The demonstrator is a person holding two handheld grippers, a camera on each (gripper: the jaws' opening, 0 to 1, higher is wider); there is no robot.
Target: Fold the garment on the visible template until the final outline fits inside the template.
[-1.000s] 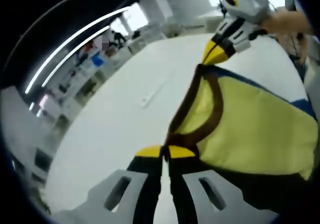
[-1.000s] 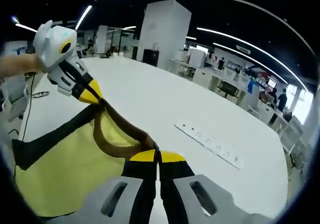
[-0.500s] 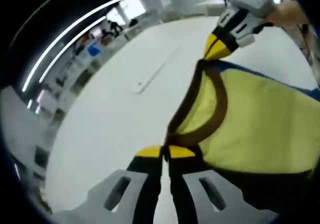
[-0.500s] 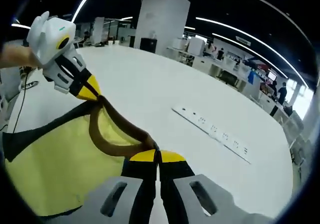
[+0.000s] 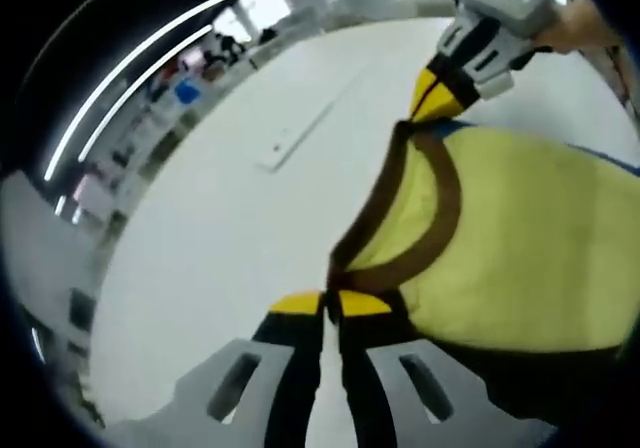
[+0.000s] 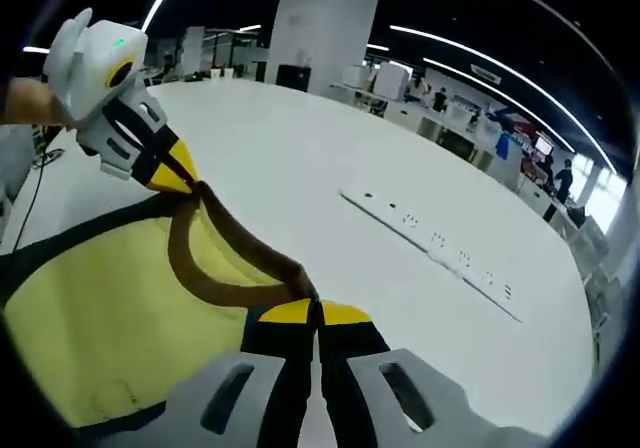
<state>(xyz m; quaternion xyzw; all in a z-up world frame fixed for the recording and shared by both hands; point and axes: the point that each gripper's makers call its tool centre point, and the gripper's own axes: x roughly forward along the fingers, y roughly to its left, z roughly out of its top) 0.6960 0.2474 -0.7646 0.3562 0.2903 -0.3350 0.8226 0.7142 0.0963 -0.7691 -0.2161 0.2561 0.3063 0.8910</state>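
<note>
- One garment, a shirt [image 5: 520,258] of soft yellow cloth with a dark brown ribbed collar band [image 5: 440,208] and dark trim along its edges; a blue edge shows in the left gripper view.
- The shirt hangs above the white table [image 5: 220,238], held up at the collar by both grippers, its body drooping away from them.
- The collar band runs as a curved loop between the two grippers; the stretch between them is the taut line, and the yellow body spreads off to one side of it.
- The left gripper [image 5: 324,303] has its yellow-tipped jaws pressed together on the collar edge; the same tool shows in the right gripper view at upper left [image 6: 185,181], with a white casing.
- The right gripper [image 6: 315,313] is likewise clamped on the brown band, with no gap between its jaws; it appears in the left gripper view at the top [image 5: 425,103], a hand [image 5: 580,33] behind it.
- A long, flat, white power strip [image 6: 430,243] lies on the smooth tabletop, well apart from the shirt.
</note>
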